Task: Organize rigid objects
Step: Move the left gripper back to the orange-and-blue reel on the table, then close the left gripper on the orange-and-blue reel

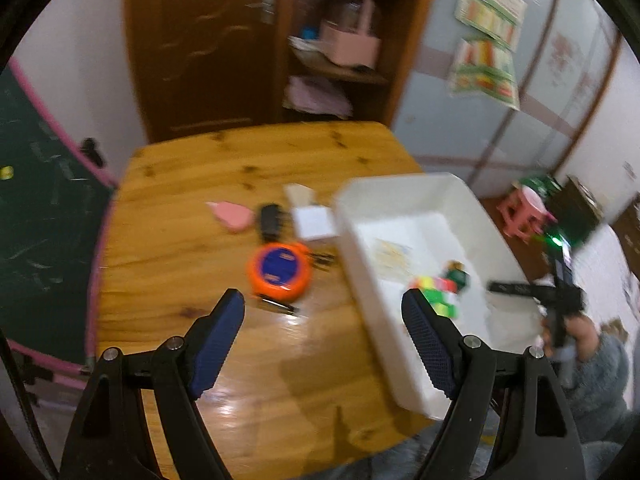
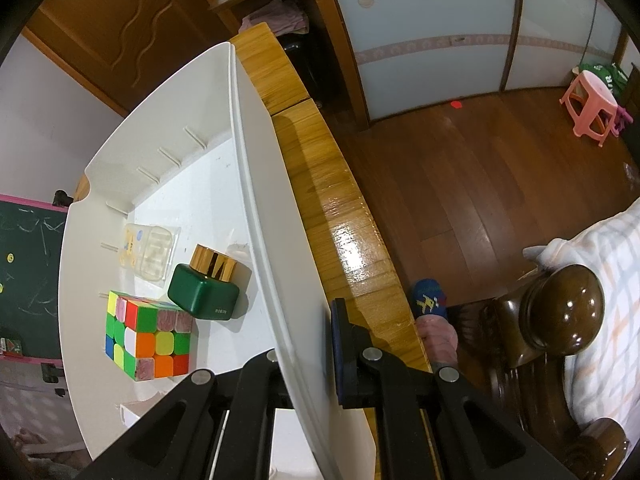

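Observation:
My left gripper hangs open over the wooden table, with nothing between its blue pads. Just ahead of it lies an orange tape measure. Farther back are a pink item, a black item and a white box. To the right stands a white bin. It holds a colour cube, a green bottle with a gold cap and a clear packet. My right gripper is shut on the bin's side wall.
The table edge runs right beside the bin. A brown cabinet stands behind the table and a chalkboard to its left. A pink stool is on the floor. A dark wooden post and a slippered foot are close by.

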Motion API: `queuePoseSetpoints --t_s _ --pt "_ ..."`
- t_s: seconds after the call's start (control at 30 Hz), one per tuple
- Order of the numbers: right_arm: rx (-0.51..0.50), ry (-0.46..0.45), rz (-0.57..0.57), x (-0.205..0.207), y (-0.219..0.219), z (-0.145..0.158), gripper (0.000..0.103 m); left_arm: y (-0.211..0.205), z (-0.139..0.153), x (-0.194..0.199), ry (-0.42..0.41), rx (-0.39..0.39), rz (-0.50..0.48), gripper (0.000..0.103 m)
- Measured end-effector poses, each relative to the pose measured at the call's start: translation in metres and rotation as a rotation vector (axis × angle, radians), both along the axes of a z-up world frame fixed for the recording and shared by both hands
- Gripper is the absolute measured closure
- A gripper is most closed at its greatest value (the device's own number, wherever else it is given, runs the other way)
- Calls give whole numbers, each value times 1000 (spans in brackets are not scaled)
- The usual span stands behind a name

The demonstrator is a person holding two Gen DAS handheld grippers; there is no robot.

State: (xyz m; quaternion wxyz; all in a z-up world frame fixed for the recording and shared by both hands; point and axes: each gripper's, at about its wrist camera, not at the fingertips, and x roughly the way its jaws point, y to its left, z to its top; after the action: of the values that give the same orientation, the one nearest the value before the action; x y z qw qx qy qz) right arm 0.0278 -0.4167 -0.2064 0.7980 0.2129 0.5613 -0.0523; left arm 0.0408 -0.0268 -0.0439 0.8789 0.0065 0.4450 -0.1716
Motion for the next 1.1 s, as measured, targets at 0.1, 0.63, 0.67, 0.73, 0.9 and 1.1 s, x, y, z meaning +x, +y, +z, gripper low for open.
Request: queuePoseSetpoints --t_s 0.1,0.63,0.67,0.73,0.9,1.1 --pt "2 0 -3 0 0 0 96 15 -6 10 -10 34 59 19" --pt "4 0 -6 0 1 0 95 -3 -115 75 202 122 -17 19" --pt "6 0 -8 0 1 0 95 -6 -121 80 218 129 -26 19" --pt "7 0 -7 0 1 0 95 -12 -130 87 232 141 -43 19" --pt "6 1 -7 -1 2 1 95 -24 -145 102 254 164 -72 19" --pt "3 12 -6 0 2 0 95 -35 -164 115 282 203 -90 19"
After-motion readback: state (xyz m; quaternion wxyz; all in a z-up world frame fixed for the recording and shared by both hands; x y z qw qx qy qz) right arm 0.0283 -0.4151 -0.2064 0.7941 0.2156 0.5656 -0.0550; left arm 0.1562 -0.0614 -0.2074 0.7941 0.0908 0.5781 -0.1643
